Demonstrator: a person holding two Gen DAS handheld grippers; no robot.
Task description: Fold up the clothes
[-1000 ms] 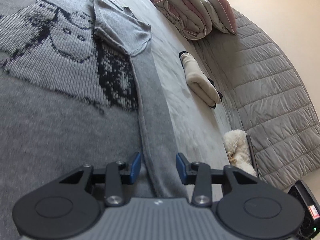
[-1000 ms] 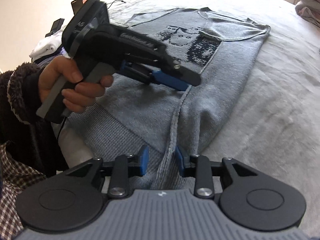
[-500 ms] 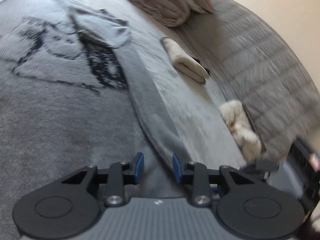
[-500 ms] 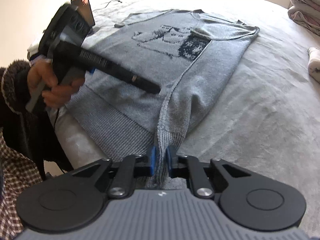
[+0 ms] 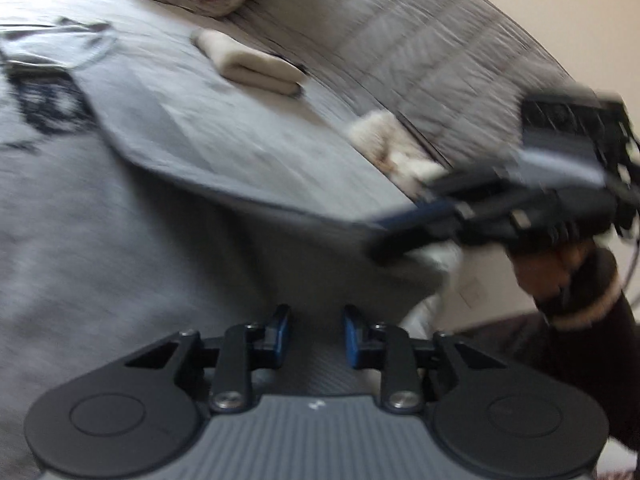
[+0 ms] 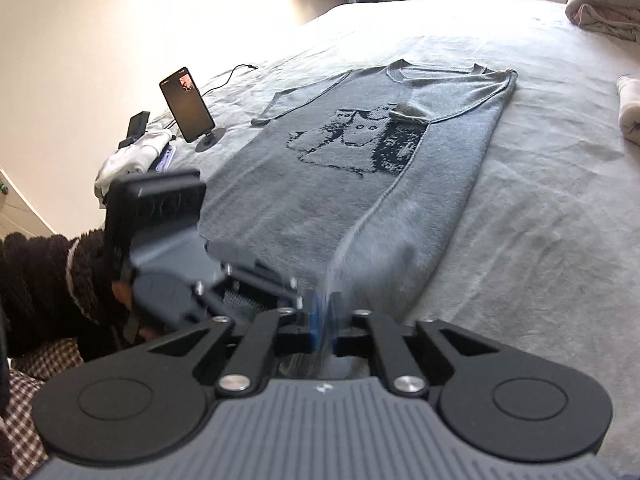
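your right gripper (image 6: pixel 325 322) has just clamped onto the near hem of the grey sweater (image 6: pixel 360 184) spread flat on the bed (image 6: pixel 560 200), while your left gripper (image 5: pixel 314 334), jaws narrowing but still parted and empty, swings right over the hem, so pinch there before lifting both corners evenly.

Both grippers low at the near edge of the bed, side by side.

The right gripper (image 6: pixel 324 322) is clamped shut, its blue pads pinching a fold of the grey sweater (image 6: pixel 360 184). The left gripper (image 5: pixel 314 334) has just been closing, jaws still apart over the hem, gripping nothing. A dark fleecy sleeve (image 6: pixel 48 280) covers the left wrist.
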